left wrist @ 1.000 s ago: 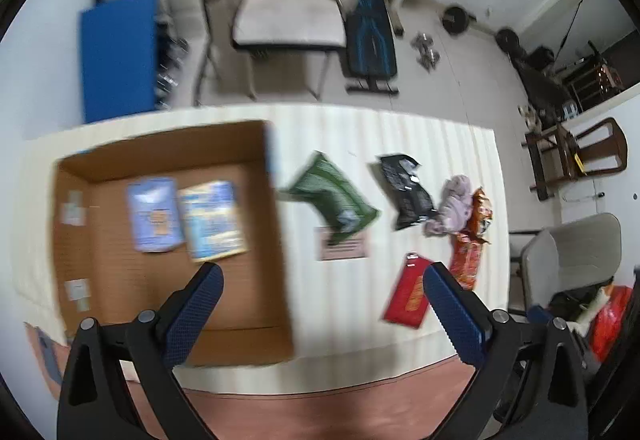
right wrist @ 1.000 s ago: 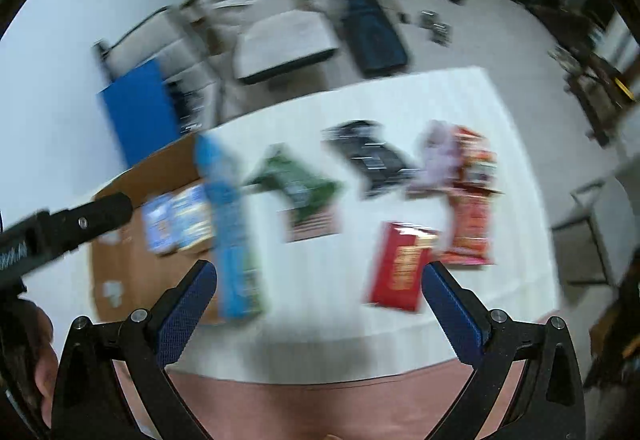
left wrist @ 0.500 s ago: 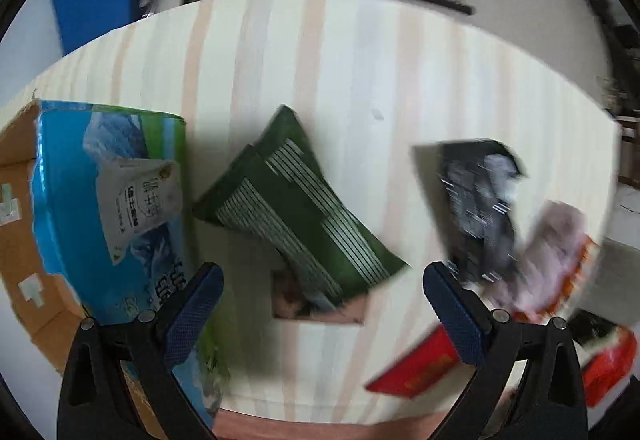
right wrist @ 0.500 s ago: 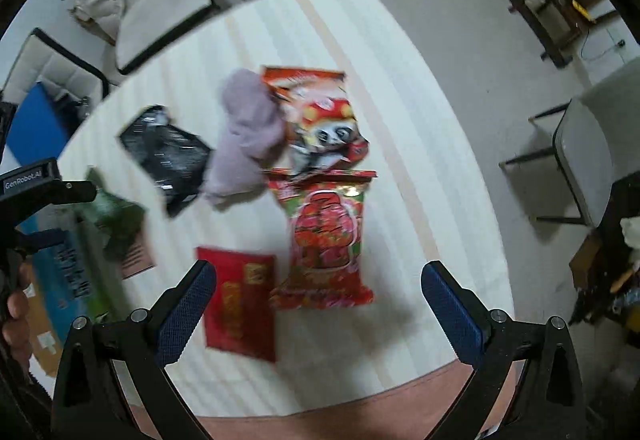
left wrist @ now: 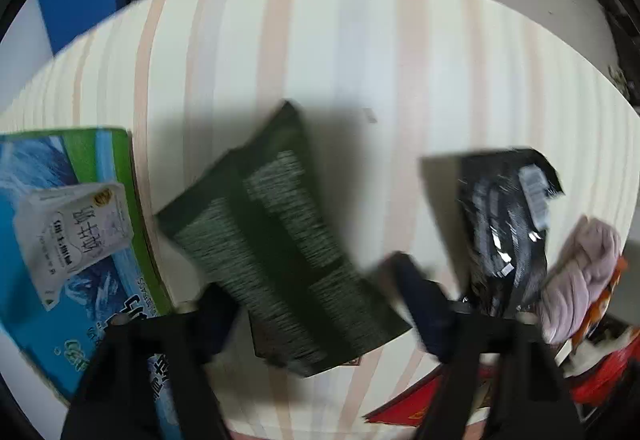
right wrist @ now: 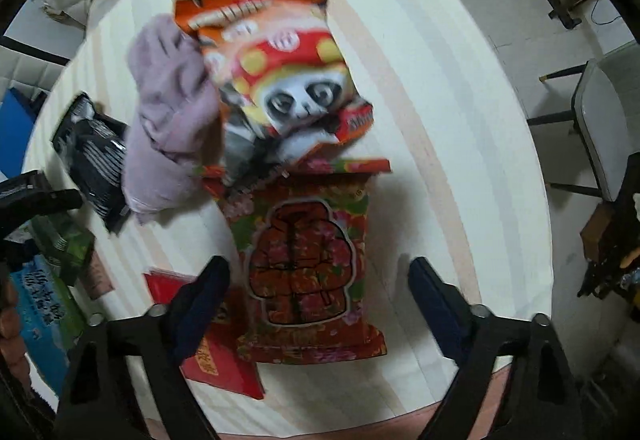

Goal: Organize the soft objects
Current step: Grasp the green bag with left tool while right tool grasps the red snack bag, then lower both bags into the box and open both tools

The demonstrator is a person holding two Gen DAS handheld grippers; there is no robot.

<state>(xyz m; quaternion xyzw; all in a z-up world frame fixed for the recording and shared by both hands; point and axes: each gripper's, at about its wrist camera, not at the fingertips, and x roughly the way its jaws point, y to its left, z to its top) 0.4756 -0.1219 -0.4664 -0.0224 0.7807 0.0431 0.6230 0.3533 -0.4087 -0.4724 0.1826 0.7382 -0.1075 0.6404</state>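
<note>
My left gripper (left wrist: pixel 316 300) is open, low over a dark green snack bag (left wrist: pixel 276 244) that lies between its fingers. A black bag (left wrist: pixel 504 224) and a lilac cloth (left wrist: pixel 580 276) lie to its right. My right gripper (right wrist: pixel 316 296) is open, straddling a red floral snack bag (right wrist: pixel 304 260) on the table. Beyond it lie an orange panda bag (right wrist: pixel 280 76), the lilac cloth (right wrist: pixel 168 120) and the black bag (right wrist: pixel 92 156). A flat red packet (right wrist: pixel 216 364) lies under the left finger.
A blue-green milk carton box (left wrist: pixel 68 240) stands at the table's left edge; it also shows in the right wrist view (right wrist: pixel 40 316). The striped tablecloth (left wrist: pixel 360 52) stretches beyond. Grey chairs (right wrist: pixel 600 120) stand on the floor to the right.
Both grippers have dropped closer to the table. The left has closed in on the green bag, the right on the red floral bag. Both stay open.
</note>
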